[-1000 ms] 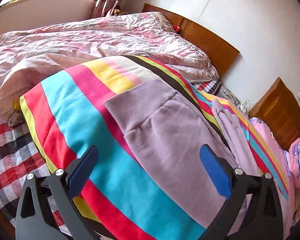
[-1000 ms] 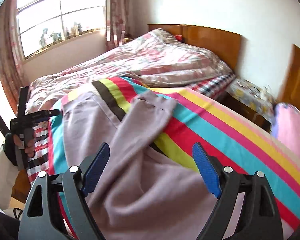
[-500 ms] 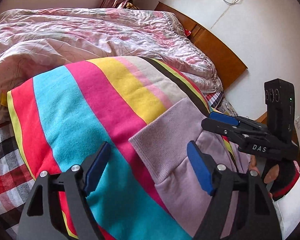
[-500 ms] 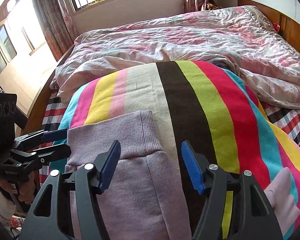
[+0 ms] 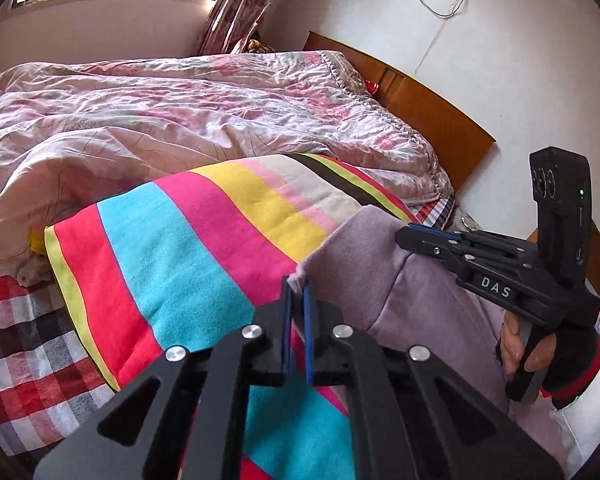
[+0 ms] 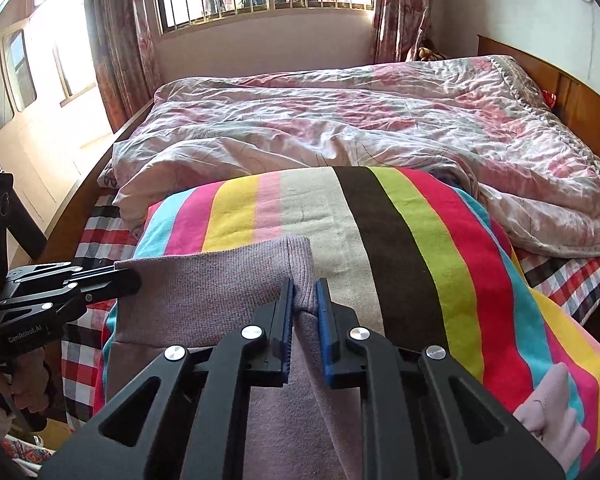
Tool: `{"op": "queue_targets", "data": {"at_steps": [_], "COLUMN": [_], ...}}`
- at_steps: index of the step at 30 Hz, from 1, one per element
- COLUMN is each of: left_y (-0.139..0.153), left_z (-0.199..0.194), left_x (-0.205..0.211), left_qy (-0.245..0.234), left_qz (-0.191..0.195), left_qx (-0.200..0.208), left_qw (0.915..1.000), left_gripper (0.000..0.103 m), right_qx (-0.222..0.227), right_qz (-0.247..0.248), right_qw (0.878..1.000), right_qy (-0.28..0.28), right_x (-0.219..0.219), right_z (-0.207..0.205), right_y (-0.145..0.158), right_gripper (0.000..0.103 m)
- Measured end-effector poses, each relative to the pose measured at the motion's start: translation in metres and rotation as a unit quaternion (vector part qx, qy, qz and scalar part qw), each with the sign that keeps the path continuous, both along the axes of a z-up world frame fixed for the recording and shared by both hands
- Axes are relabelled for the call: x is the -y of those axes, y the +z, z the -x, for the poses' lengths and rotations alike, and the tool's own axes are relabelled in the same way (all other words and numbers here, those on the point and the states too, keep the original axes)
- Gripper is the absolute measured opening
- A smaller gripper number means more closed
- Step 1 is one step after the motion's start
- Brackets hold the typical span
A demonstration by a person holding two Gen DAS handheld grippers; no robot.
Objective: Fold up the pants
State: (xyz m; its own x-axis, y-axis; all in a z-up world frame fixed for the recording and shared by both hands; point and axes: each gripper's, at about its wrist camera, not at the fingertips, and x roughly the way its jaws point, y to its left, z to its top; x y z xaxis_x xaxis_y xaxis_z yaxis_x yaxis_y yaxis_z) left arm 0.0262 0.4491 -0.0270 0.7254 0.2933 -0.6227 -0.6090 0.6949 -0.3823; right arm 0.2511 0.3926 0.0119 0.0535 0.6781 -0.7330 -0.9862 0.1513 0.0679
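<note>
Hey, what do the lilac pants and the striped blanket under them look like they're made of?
The pants look like soft matte knit, probably cotton fleece: the waistband shows fine ribbing and it bunches thickly in the right gripper. The striped blanket looks like fuzzy, towel-like cloth, perhaps terry or fleece: its surface is napped, without sheen. Neither fibre can be confirmed by sight.

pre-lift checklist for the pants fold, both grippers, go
1. Left gripper shut on waistband corner: ok.
2. Right gripper pinching the other waistband corner, jaws closing: ok.
3. Both grips on the same band of the pants: ok.
4. Striped blanket caught in either grip: cannot tell.
5. Pant leg lying flat: not ok, bunched at the right edge.
6. Quilt apart from the pants: ok.
</note>
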Motion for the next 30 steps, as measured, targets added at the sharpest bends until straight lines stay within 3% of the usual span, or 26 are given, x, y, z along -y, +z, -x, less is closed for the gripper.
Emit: {"op": "queue_targets", "data": {"at_steps": [5, 7, 8, 10, 11, 12, 14, 17, 19, 22, 26, 30], "left_y": [-0.022, -0.027, -0.027, -0.02, -0.013, -0.003, 0.014, 0.027, 0.026, 0.02, 0.005, -0.015], "left_z": [-0.01, -0.01, -0.009, -0.004, 0.0, 0.005, 0.008, -0.002, -0.018, -0.045, -0.075, -0.084], "left_x": [-0.007, -0.01, -0.012, -0.01, -0.009, -0.003, 0.014, 0.043, 0.064, 0.095, 0.119, 0.123], "left_qy": [0.001, 0.01, 0.017, 0.047, 0.067, 0.084, 0.074, 0.019, -0.026, -0.095, -0.134, -0.143], "left_qz": [0.011, 0.019, 0.017, 0.007, -0.007, -0.029, -0.059, -0.063, -0.057, -0.057, -0.06, -0.049], "left_qx": [-0.033, -0.042, -0.047, -0.055, -0.059, -0.053, -0.04, -0.024, -0.022, -0.025, -0.055, -0.087], "left_qw": [0.9994, 0.9989, 0.9986, 0.9974, 0.996, 0.9946, 0.9947, 0.9976, 0.9978, 0.9935, 0.9877, 0.9847], "left_gripper": [0.005, 0.013, 0.021, 0.059, 0.094, 0.099, 0.1, 0.101, 0.101, 0.101, 0.101, 0.101], "right_qx": [-0.017, -0.038, -0.053, -0.086, -0.104, -0.111, -0.108, -0.097, -0.106, -0.158, -0.221, -0.238], "right_qz": [0.018, 0.02, 0.018, 0.012, -0.001, -0.019, -0.055, -0.064, -0.043, -0.018, -0.015, -0.031], "right_qw": [0.999, 0.999, 0.998, 0.995, 0.992, 0.991, 0.989, 0.984, 0.976, 0.949, 0.92, 0.918], "right_qy": [-0.021, -0.025, -0.029, -0.056, -0.064, -0.073, -0.09, -0.135, -0.186, -0.271, -0.324, -0.315], "right_x": [-0.008, -0.009, -0.008, 0.0, 0.01, 0.022, 0.058, 0.12, 0.163, 0.227, 0.27, 0.27], "right_z": [-0.004, -0.007, -0.01, -0.022, -0.029, -0.036, -0.052, -0.086, -0.117, -0.16, -0.18, -0.178], "right_y": [-0.021, -0.024, -0.023, -0.014, -0.006, 0.005, 0.03, 0.043, 0.031, -0.002, -0.045, -0.059], "right_gripper": [0.014, 0.019, 0.025, 0.026, 0.044, 0.06, 0.063, 0.063, 0.063, 0.063, 0.059, 0.053]}}
